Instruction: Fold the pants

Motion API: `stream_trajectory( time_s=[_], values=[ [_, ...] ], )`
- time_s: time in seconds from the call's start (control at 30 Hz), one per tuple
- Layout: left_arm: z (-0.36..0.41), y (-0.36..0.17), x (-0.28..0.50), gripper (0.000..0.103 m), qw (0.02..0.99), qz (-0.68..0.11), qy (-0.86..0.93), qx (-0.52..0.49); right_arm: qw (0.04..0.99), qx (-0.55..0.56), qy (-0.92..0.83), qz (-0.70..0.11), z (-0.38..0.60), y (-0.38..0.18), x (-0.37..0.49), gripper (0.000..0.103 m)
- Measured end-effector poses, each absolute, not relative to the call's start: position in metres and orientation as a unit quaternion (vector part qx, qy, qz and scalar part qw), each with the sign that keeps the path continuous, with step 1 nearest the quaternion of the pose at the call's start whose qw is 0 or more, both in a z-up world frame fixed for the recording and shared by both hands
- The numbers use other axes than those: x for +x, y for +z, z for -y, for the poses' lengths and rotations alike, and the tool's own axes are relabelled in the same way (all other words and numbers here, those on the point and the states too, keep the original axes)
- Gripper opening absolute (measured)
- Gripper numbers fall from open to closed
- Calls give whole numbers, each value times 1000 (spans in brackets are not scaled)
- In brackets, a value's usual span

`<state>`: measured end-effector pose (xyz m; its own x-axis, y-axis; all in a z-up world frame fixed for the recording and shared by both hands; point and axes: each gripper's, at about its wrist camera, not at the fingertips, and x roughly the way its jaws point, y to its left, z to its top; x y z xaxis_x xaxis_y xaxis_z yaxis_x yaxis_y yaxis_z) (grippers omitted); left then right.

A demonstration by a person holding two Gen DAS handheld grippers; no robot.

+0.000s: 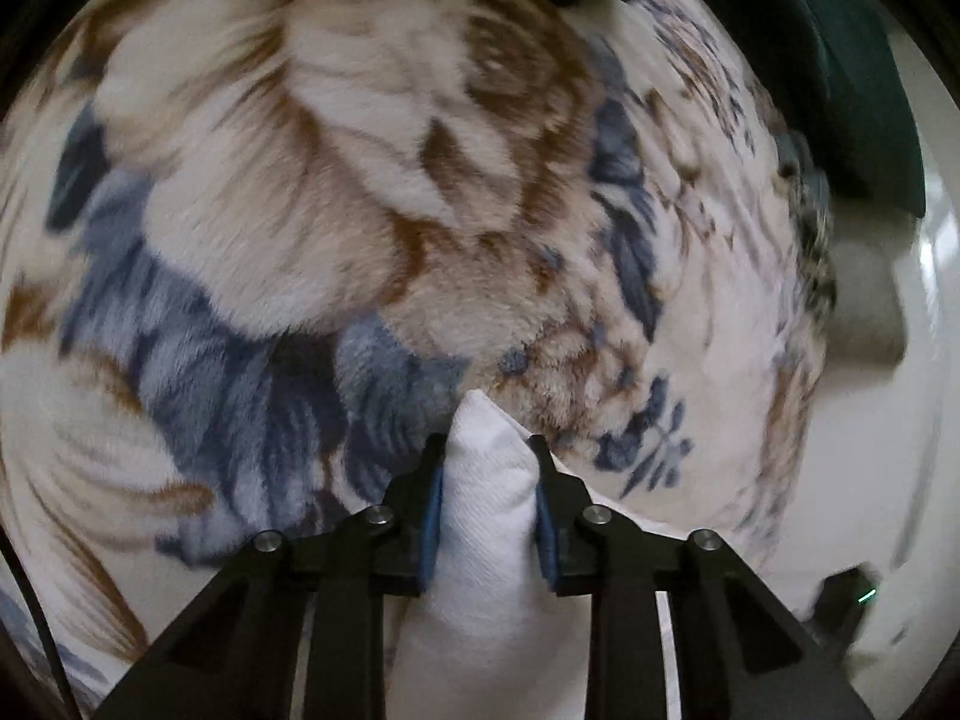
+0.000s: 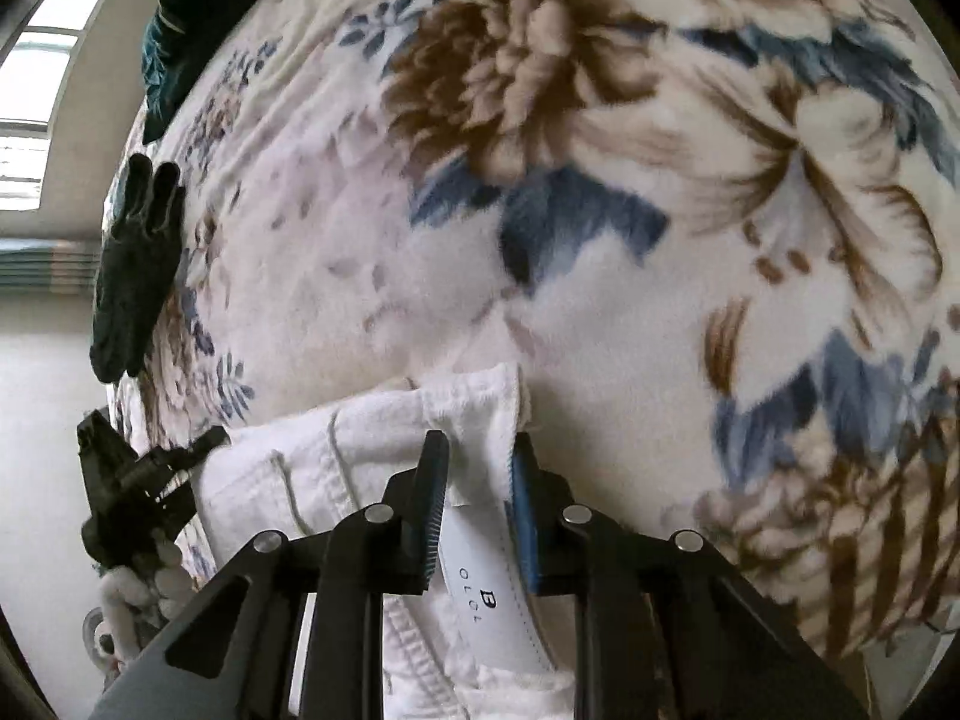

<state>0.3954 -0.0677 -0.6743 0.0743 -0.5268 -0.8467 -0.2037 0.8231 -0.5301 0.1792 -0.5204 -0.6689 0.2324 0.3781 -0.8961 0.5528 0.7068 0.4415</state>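
Note:
The white pants [image 1: 486, 534] are pinched between the blue pads of my left gripper [image 1: 487, 450], a pointed fold of cloth sticking up past the tips. In the right wrist view my right gripper [image 2: 480, 450] is shut on the waistband of the white pants [image 2: 360, 450], with a white label [image 2: 486, 588] lying between the fingers. The cloth stretches left to the other gripper [image 2: 132, 480], seen at the left edge. Both ends are held just above the floral blanket [image 1: 360, 180].
The fluffy cream, brown and blue floral blanket [image 2: 600, 180] covers the bed. A dark green cloth [image 1: 852, 90] lies at the bed's far edge. A dark glove-like item [image 2: 138, 264] lies on the blanket's left edge. Pale floor [image 1: 888, 450] lies beyond the bed.

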Motion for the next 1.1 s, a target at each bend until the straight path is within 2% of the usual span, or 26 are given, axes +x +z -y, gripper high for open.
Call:
stream_trajectory(
  time_s=[0.03, 0.1, 0.13, 0.17, 0.2, 0.27, 0.3, 0.33, 0.4, 0.53, 0.63, 0.73, 0.77, 0.8, 0.83, 0.87, 0.9, 1.0, 1.1],
  values=[
    [64, -669, 395, 27, 675, -669, -119, -286, 681, 386, -63, -619, 523, -670, 178, 22],
    [62, -655, 393, 33, 683, -664, -123, -278, 667, 415, -51, -617, 532, -671, 174, 32],
    [63, -644, 391, 42, 690, -660, -129, -268, 660, 425, -45, -618, 535, -672, 173, 37],
    [65, -635, 388, 56, 696, -656, -139, -256, 654, 431, -41, -620, 538, -673, 174, 53],
    [68, -629, 386, 61, 698, -656, -148, -247, 652, 434, -35, -621, 541, -673, 176, 62],
    [80, -628, 383, 60, 699, -662, -162, -215, 646, 430, -20, -630, 531, -680, 188, 62],
    [88, -630, 382, 54, 706, -662, -166, -188, 650, 422, -18, -632, 528, -681, 192, 57],
    [92, -631, 381, 29, 717, -659, -158, -160, 657, 414, -20, -630, 524, -680, 195, 49],
    [92, -637, 383, 23, 731, -651, -151, -139, 680, 376, -38, -628, 518, -671, 199, 7],
    [68, -649, 388, 20, 725, -646, -135, -198, 711, 361, -69, -600, 523, -649, 195, 4],
    [61, -659, 394, 21, 714, -649, -120, -233, 689, 373, -67, -618, 526, -667, 195, 5],
    [65, -643, 394, 28, 712, -651, -119, -234, 668, 408, -51, -620, 533, -671, 189, 17],
    [66, -634, 390, 39, 716, -649, -125, -224, 662, 426, -43, -616, 538, -665, 180, 47],
    [67, -622, 383, 46, 723, -644, -131, -213, 661, 437, -38, -608, 539, -660, 171, 84],
    [67, -608, 370, 69, 735, -634, -135, -200, 664, 449, -30, -597, 537, -656, 161, 92],
    [67, -600, 360, 94, 742, -626, -143, -194, 668, 456, -26, -587, 537, -648, 147, 93],
    [66, -596, 350, 100, 744, -622, -149, -190, 662, 468, -22, -585, 532, -644, 126, 93],
    [67, -599, 317, 102, 735, -636, -144, -185, 617, 536, 5, -576, 509, -662, 77, 93],
    [67, -630, 291, 102, 693, -673, -135, -222, 606, 540, 6, -584, 485, -685, 56, 93]
  ],
)
